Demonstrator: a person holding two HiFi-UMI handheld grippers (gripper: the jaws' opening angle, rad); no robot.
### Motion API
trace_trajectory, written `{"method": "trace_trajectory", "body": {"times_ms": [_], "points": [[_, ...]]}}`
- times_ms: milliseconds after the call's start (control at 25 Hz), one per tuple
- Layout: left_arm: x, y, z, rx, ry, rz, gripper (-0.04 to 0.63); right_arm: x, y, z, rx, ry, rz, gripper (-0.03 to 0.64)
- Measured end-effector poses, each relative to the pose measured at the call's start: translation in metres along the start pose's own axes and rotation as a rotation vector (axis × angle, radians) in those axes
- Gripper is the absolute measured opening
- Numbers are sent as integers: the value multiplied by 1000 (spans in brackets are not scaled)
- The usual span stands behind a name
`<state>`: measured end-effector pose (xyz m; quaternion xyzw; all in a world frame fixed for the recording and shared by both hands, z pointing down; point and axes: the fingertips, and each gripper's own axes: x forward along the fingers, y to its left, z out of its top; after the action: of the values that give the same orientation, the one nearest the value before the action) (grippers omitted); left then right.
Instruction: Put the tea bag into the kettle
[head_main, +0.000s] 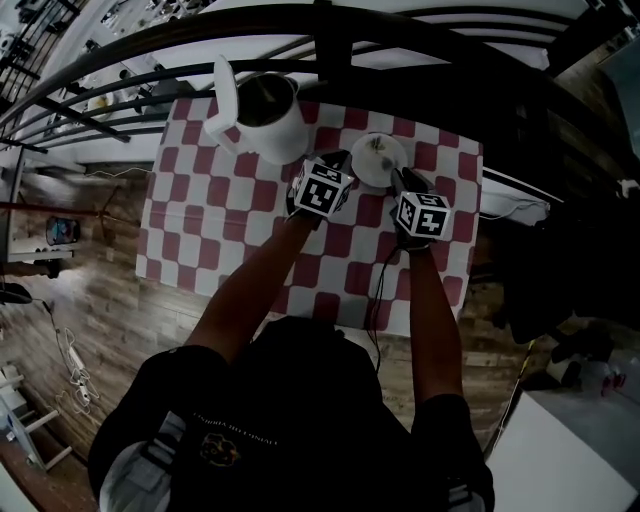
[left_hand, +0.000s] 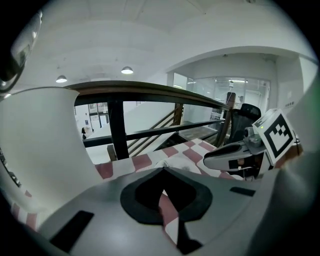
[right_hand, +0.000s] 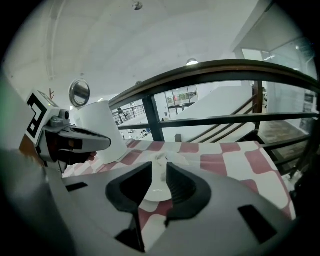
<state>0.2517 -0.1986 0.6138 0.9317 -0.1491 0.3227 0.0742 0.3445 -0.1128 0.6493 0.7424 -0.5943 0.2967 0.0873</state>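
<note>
Dark-sleeved arms (head_main: 250, 290) fill the head view's foreground, one gripper each. Red-and-white checked cloth (head_main: 215, 225) covers the table, with wood floor (head_main: 100, 300) around it and a dark railing (head_main: 330, 35) behind. White kettle (head_main: 268, 120), lid up, sits at the cloth's far edge. The saucer (head_main: 380, 170) to its right carries the tea bag (right_hand: 160, 158), small and blurry. Right gripper (right_hand: 159, 182) jaws stand apart, saucer showing in the gap, contact unclear. Left gripper (left_hand: 162, 187) jaws together, empty, just beside the kettle.

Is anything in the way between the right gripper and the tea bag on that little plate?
Nothing visible. The right gripper, jaws open, points straight at the tea bag on the plate, with only checkered cloth between. The left gripper sits off to the side, near the kettle.
</note>
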Motion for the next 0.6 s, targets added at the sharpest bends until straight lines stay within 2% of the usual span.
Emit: {"method": "trace_trajectory", "body": {"times_ms": [360, 600], "points": [[25, -4, -24, -31, 41, -35, 2, 24, -8, -18, -13, 60, -1, 100], [28, -10, -34, -19, 68, -50, 2, 36, -11, -24, -15, 72, -8, 100]]}}
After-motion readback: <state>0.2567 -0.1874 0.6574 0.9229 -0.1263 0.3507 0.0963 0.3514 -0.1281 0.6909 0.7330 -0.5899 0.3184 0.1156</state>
